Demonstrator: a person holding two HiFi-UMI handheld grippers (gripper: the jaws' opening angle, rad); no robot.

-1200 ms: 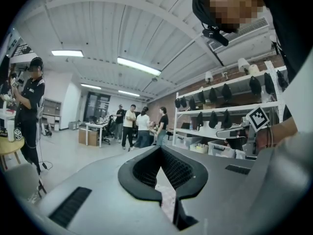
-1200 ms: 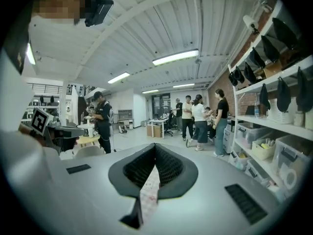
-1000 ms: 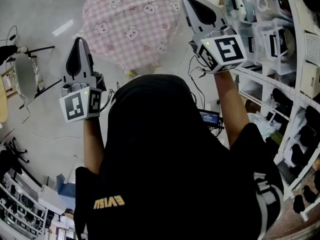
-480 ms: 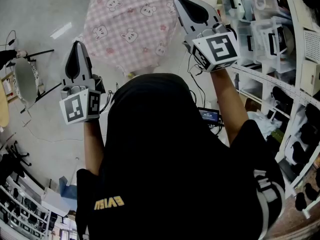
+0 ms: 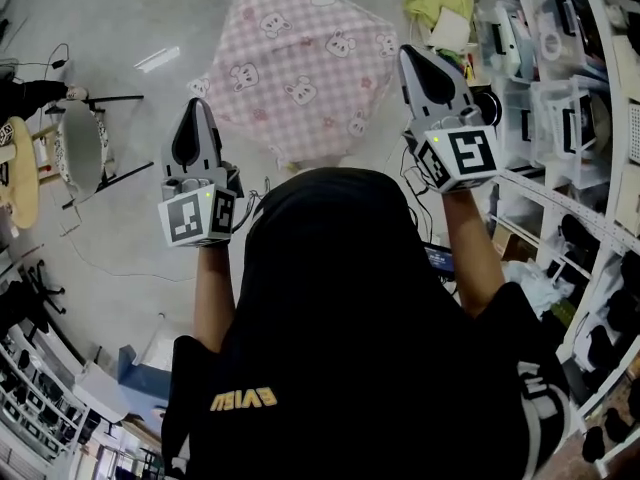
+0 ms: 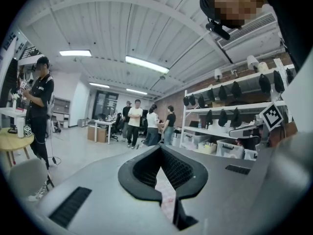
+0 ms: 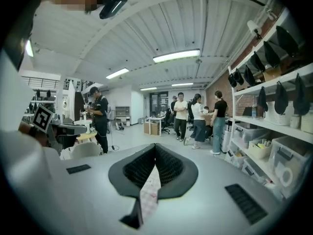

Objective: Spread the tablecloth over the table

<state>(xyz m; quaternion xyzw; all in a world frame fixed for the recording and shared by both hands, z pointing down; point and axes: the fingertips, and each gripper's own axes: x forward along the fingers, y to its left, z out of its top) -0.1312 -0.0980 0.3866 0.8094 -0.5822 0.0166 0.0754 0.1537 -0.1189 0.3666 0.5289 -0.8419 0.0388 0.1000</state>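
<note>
Below, checked tablecloth (image 5: 300, 68), grey floor (image 5: 200, 8), cluttered shelves (image 5: 560, 205)

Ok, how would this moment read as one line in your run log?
left claw: shut on tablecloth | right claw: shut on tablecloth | tablecloth: pink checked, held out ahead between both claws

Head cam above you, steeply down on left tool (image 5: 196, 108), right tool (image 5: 412, 58). Tool cams close behind own jaws, facing level; both share standing group (image 6: 146, 124), shelves (image 6: 230, 107); all catch tablecloth (image 5: 300, 68).
</note>
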